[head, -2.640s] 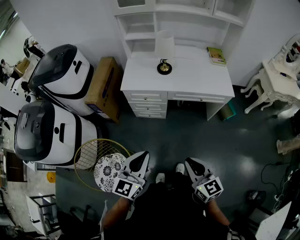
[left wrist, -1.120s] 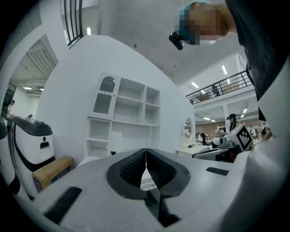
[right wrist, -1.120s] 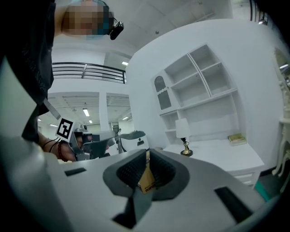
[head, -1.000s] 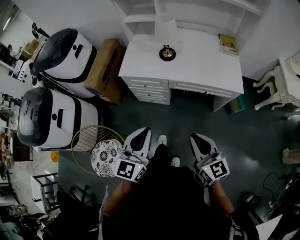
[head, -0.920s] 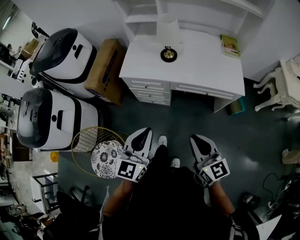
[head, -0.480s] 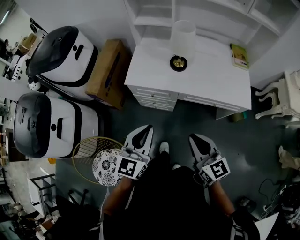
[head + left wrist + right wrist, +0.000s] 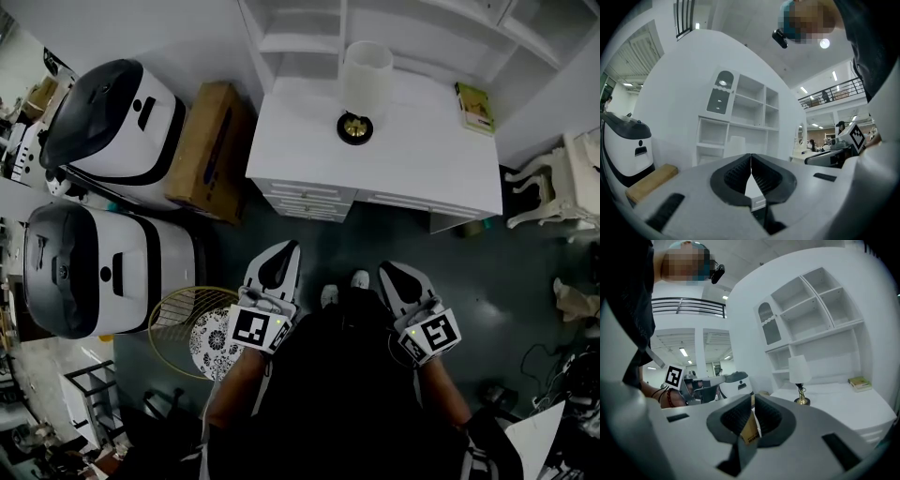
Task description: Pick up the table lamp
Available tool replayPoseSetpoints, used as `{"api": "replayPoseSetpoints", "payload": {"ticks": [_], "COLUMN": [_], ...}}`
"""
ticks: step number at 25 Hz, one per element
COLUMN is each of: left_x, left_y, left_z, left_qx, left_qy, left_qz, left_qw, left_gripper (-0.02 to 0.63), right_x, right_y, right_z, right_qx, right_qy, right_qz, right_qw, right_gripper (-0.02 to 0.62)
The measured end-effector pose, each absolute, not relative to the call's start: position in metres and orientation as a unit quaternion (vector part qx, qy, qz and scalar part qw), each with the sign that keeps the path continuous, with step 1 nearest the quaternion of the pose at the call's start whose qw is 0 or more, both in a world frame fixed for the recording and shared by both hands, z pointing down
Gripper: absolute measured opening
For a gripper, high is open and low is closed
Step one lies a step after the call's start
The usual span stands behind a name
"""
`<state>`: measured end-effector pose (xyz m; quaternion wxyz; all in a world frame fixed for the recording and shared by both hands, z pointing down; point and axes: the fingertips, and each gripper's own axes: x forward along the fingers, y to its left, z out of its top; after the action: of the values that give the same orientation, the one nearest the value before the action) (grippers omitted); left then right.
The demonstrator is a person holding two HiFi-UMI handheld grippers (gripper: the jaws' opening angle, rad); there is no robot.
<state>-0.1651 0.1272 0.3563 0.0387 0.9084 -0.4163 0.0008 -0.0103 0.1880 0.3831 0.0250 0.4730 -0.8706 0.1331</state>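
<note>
The table lamp (image 7: 365, 82) has a white shade and a gold and black base. It stands upright near the back of the white desk (image 7: 422, 159), seen from above in the head view. In the right gripper view the lamp (image 7: 799, 376) stands ahead and to the right. In the left gripper view only the lamp's pale shade (image 7: 737, 144) shows, above the jaws. My left gripper (image 7: 285, 247) and right gripper (image 7: 388, 270) hang over the dark floor, short of the desk's drawers. Both are shut and hold nothing, as each gripper view confirms: left gripper (image 7: 751, 157), right gripper (image 7: 753, 400).
Two large white and black machines (image 7: 112, 131) stand at the left, beside a cardboard box (image 7: 202, 150). A gold wire basket (image 7: 183, 314) and a patterned round piece (image 7: 211, 342) lie near my left arm. A green book (image 7: 473, 103) is on the desk. Ornate white furniture (image 7: 562, 178) stands at the right.
Both grippers have come nearer to the desk with the person's steps, and the desk and lamp look larger. Both pairs of jaws stay shut.
</note>
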Motion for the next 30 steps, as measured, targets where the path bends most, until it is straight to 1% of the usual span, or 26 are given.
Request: {"api": "replayPoseSetpoints", "payload": {"ticks": [10, 15, 22, 30], "left_x": [-0.162, -0.155, -0.13, -0.091], "left_y": [0.108, 0.094, 0.058, 0.0], "left_z": [0.35, 0.351, 0.36, 0.361], "left_qx": [0.906, 0.908, 0.911, 0.916], "left_qy": [-0.422, -0.418, -0.411, -0.398], "left_qz": [-0.005, 0.009, 0.024, 0.036], "left_qw": [0.033, 0.026, 0.036, 0.036], "left_gripper": [0.017, 0.017, 0.017, 0.017], "right_x": [-0.01, -0.006, 0.011, 0.047], "right_y": [0.158, 0.135, 0.094, 0.035], "right_z": [0.379, 0.381, 0.39, 0.397], "right_qx": [0.47, 0.467, 0.46, 0.467], "right_qy": [-0.875, -0.876, -0.877, -0.87], "right_qz": [0.113, 0.119, 0.138, 0.156], "right_qw": [0.024, 0.016, 0.004, -0.008], "right_gripper": [0.04, 0.04, 0.04, 0.04]}}
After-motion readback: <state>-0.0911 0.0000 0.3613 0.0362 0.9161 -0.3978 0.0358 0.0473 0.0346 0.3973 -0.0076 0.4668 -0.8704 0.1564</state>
